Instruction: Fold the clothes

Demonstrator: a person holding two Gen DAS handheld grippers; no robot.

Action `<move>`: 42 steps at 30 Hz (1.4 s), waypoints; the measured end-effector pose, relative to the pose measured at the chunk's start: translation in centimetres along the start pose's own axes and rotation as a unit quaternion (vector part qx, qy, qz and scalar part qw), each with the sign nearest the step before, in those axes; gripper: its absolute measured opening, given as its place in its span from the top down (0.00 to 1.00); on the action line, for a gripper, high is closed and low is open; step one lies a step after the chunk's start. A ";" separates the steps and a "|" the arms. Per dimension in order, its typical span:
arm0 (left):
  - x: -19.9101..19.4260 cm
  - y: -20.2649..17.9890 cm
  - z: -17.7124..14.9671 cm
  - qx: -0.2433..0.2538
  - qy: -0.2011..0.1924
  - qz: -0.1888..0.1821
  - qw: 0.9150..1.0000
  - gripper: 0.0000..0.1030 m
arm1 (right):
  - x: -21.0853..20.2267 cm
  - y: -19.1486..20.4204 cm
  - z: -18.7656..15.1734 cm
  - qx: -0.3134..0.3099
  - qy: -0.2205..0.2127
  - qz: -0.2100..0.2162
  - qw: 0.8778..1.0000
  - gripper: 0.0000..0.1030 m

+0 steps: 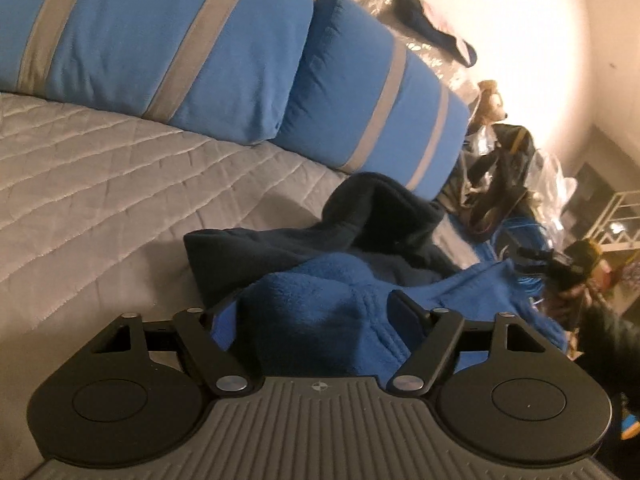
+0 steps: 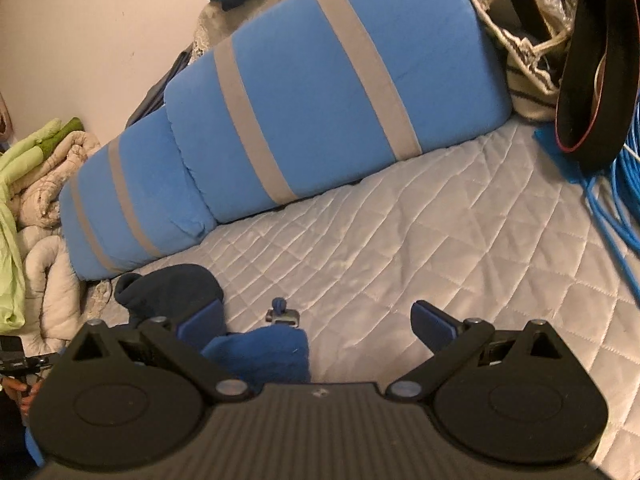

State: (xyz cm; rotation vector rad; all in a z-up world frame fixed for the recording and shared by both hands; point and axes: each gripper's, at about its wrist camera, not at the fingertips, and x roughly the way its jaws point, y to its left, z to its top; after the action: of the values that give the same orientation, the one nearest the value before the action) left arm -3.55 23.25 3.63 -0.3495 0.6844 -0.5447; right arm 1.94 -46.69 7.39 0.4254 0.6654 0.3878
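— Two grippers, one garment. Where is it lying?

— On the pale grey quilted bedcover (image 1: 100, 168), in front of two bright blue pillows with grey stripes (image 1: 160, 40). It is a bright blue fleece garment (image 1: 480, 288), rumpled, with a dark navy section (image 1: 380, 220) heaped behind the blue and nearly touching the nearer pillow.

— What is the left gripper (image 1: 314, 300) doing?

— It is clamped onto the fleece. Blue fabric bulges up and fills the whole gap between its fingers. It creases against the right fingertip (image 1: 404, 308), and the other fingertip is mostly buried behind the cloth.

— And the right gripper (image 2: 316, 312)?

— Released, with its jaws spread wide. A corner of the blue fleece (image 2: 260, 348) lies between them, close to the left finger (image 2: 200, 316), and a small metal zipper pull (image 2: 283, 315) sticks out at the fabric's edge. The right finger (image 2: 432, 320) sits over bare quilt, apart from the cloth.

— Is the navy section visible from that side?

— Yes, bunched just beyond the left finger (image 2: 176, 284), at the foot of the smaller pillow.

— What surrounds the bed?

— A coil of blue cable (image 2: 628, 184) and a wide black strap (image 2: 592, 60) on one side, with a cream woven basket (image 2: 520, 60) behind them. On the other side there is a crumpled beige comforter (image 2: 44, 208). A brown stuffed toy (image 1: 490, 100) sits past the pillows.
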 end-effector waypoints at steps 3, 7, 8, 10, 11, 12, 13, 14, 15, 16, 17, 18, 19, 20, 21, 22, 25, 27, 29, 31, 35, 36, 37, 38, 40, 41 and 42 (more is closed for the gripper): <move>-0.4 0.2 0.0 -0.007 -0.015 0.009 1.000 0.58 | 0.2 -0.1 0.0 0.006 0.013 0.010 1.000 0.00; -0.8 -0.3 0.3 -0.001 -0.030 0.007 1.000 0.65 | 0.4 -0.1 -0.2 0.008 0.037 0.048 0.998 0.00; -0.7 -0.5 0.4 0.001 -0.029 0.009 1.000 0.66 | 0.6 0.0 -0.2 0.007 0.044 0.057 0.997 0.00; -0.6 -0.7 0.4 0.003 -0.028 0.012 1.000 0.66 | 1.0 0.2 -0.5 0.004 0.058 0.062 0.996 0.00; -0.5 -0.7 0.5 0.001 -0.026 0.015 1.000 0.66 | 1.2 0.4 -0.6 0.003 0.065 0.063 0.996 0.00; -0.4 -0.7 0.5 -0.003 -0.024 0.018 1.000 0.65 | 1.4 0.5 -0.8 0.001 0.069 0.064 0.996 0.00; -0.3 -0.7 0.4 -0.007 -0.022 0.019 1.000 0.65 | 1.5 0.7 -0.9 -0.002 0.072 0.065 0.995 0.00; -0.2 -0.6 0.4 -0.010 -0.021 0.020 1.000 0.65 | 1.6 0.8 -1.1 -0.005 0.074 0.066 0.995 0.00; -0.1 -0.6 0.4 -0.012 -0.022 0.020 0.999 0.65 | 1.7 0.9 -1.2 -0.007 0.074 0.070 0.995 0.00; 0.0 -0.7 0.4 -0.014 -0.023 0.020 0.999 0.65 | 1.7 1.1 -1.3 -0.008 0.074 0.076 0.994 0.03; 0.0 -0.8 0.5 -0.013 -0.024 0.017 0.999 0.67 | 1.7 1.3 -1.4 -0.012 0.073 0.081 0.994 0.10; 0.0 -1.0 0.5 -0.012 -0.024 0.015 1.000 0.70 | 1.7 1.7 -1.4 -0.019 0.072 0.083 0.994 0.15; 0.0 -1.3 0.6 -0.004 -0.026 0.017 1.000 0.77 | 1.6 2.1 -1.4 -0.028 0.071 0.084 0.994 0.28; -0.1 -1.7 0.7 0.005 -0.028 0.020 0.999 0.81 | 1.6 2.4 -1.4 -0.038 0.069 0.078 0.994 0.43; -0.3 -2.2 0.7 0.017 -0.033 0.024 0.999 0.83 | 1.5 2.8 -1.4 -0.048 0.062 0.064 0.995 0.53; -0.6 -2.6 0.8 0.026 -0.043 0.025 0.998 0.84 | 1.3 2.9 -1.3 -0.053 0.057 0.053 0.996 0.73; -2.0 -3.3 1.3 0.033 -0.080 0.027 0.996 0.85 | 0.2 3.2 -0.8 -0.054 0.026 0.042 0.997 0.86; -3.1 -3.6 1.9 0.031 -0.107 0.028 0.993 0.86 | -0.7 3.7 -0.4 -0.057 0.001 0.039 0.998 0.87; -3.6 -3.8 2.3 0.028 -0.122 0.038 0.991 0.86 | -1.3 4.1 0.2 -0.058 -0.021 0.041 0.997 0.87; -3.0 -4.0 2.6 0.024 -0.117 0.061 0.991 0.86 | -1.1 4.6 0.6 -0.061 -0.031 0.035 0.997 0.87; -0.6 -4.3 3.2 0.027 -0.085 0.127 0.988 0.86 | 0.3 5.3 1.2 -0.070 -0.027 0.006 0.997 0.87; -0.1 -4.3 3.3 0.026 -0.081 0.140 0.987 0.86 | 0.8 5.4 1.2 -0.073 -0.023 -0.004 0.997 0.87; 0.4 -4.3 3.4 0.027 -0.077 0.152 0.985 0.86 | 1.2 5.5 1.3 -0.074 -0.020 -0.012 0.997 0.87; 0.6 -4.4 3.6 0.028 -0.081 0.159 0.984 0.86 | 1.6 5.6 1.3 -0.075 -0.019 -0.020 0.997 0.87; 0.0 -4.8 4.2 0.026 -0.106 0.163 0.981 0.86 | 1.7 5.9 1.5 -0.075 -0.026 -0.025 0.997 0.88; -0.4 -5.0 4.6 0.022 -0.121 0.164 0.979 0.86 | 1.6 6.0 1.8 -0.069 -0.033 -0.023 0.997 0.88; -0.8 -5.2 5.1 0.017 -0.137 0.165 0.976 0.86 | 1.3 6.4 2.1 -0.069 -0.043 -0.022 0.996 0.88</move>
State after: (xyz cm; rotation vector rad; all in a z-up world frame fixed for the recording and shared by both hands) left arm -2.52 20.18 10.23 -0.2648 0.4521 -0.1849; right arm 2.97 -41.24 11.38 0.2942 0.5594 0.3682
